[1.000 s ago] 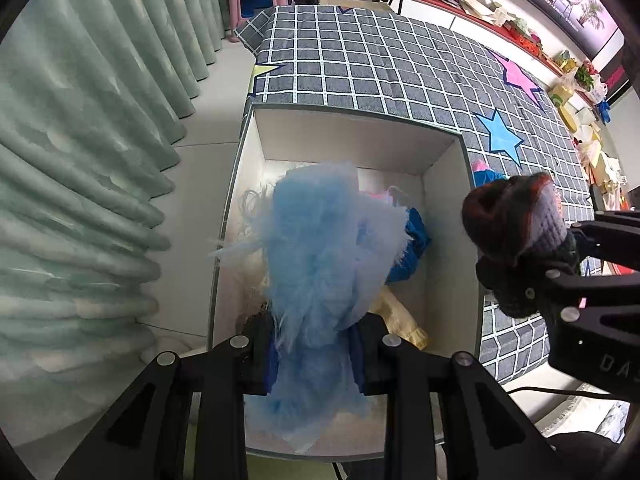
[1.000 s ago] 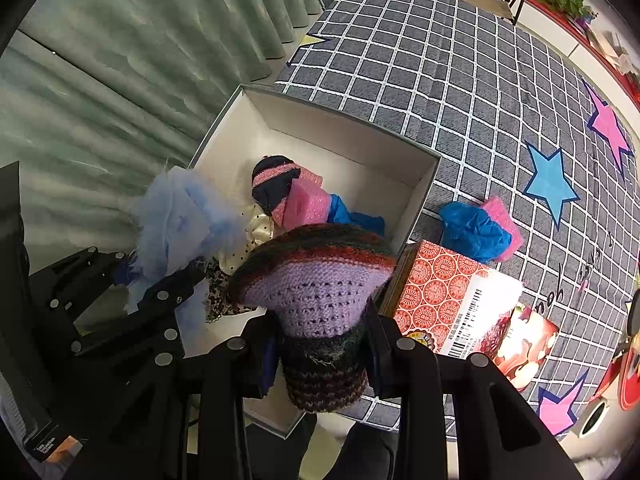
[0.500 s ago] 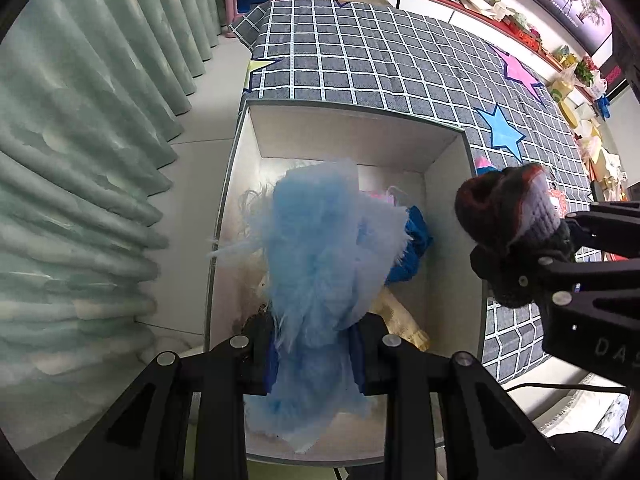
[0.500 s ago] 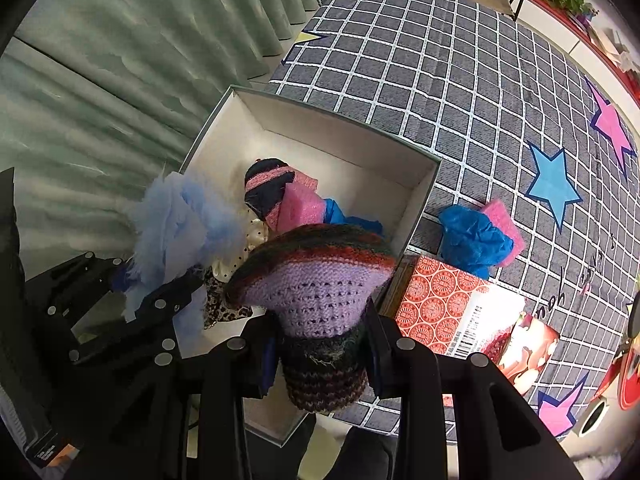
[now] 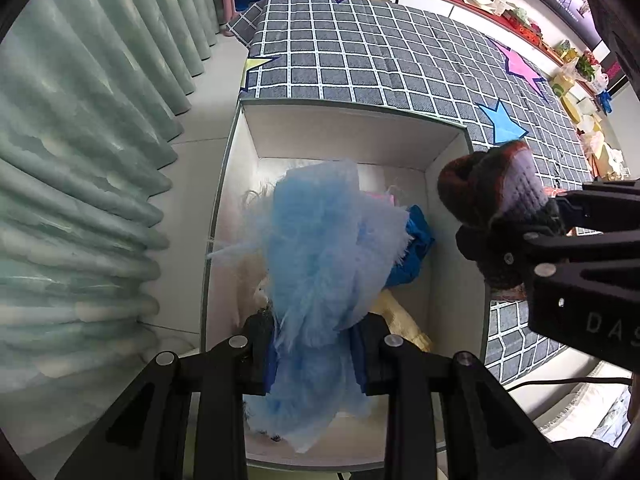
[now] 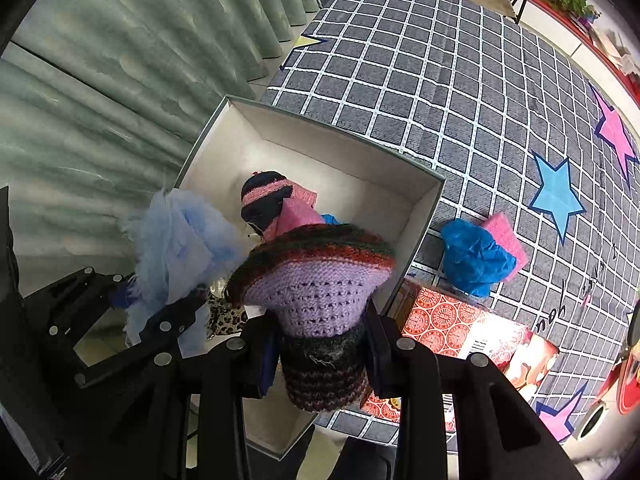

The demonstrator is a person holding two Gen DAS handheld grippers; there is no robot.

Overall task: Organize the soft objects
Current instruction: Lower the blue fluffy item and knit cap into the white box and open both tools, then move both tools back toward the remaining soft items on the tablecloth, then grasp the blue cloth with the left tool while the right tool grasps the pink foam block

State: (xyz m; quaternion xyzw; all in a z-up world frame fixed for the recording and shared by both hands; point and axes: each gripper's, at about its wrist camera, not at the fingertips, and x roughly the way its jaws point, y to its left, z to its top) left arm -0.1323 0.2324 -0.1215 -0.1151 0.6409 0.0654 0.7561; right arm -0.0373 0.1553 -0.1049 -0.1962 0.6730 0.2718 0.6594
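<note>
A pale blue fluffy tulle bundle hangs over the open white box. My left gripper points straight down. Its jaws are opening, and the pads still press on the bundle between them. My right gripper is shut on a knitted hat with a purple crown and a red-and-green striped brim, held above the box's right wall. In the box lie a black-and-pink striped knit, a pink sponge, a blue cloth, a yellow cloth and a leopard-print piece.
The box stands at the edge of a grey checked mat with coloured stars. On the mat lie a blue cloth and a pink sponge, beside a red patterned carton. Green curtains hang left of the box.
</note>
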